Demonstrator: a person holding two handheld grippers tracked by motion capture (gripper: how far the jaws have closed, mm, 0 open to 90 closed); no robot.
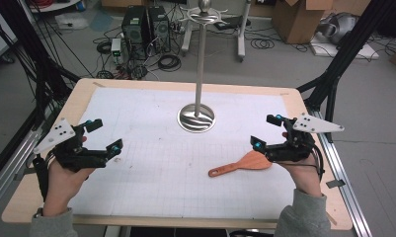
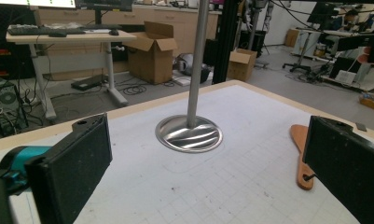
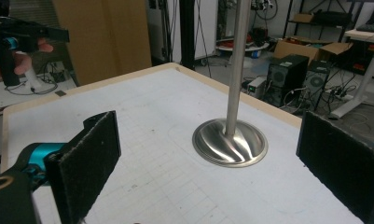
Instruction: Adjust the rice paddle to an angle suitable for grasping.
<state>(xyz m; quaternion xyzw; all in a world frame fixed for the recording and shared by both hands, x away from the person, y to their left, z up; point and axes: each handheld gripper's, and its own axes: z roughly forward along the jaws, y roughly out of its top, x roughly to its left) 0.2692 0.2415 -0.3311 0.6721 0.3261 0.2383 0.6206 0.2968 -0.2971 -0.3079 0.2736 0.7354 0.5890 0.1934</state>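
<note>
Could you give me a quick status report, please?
Left claw open, empty. Right claw open, empty, beside wooden spatula lying flat. Metal stand behind it, nothing blocking.

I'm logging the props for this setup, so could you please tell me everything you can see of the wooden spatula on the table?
The wooden spatula is one flat piece of orange-brown wood: a broad rounded blade tapering into a slim handle whose rounded end has a small hole. It lies flat on the white gridded mat, handle end toward the table's middle, blade under the open right gripper. Whether that gripper touches it cannot be told.

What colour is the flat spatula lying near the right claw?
Orange-brown wooden spatula; clearest in the high view.
</note>
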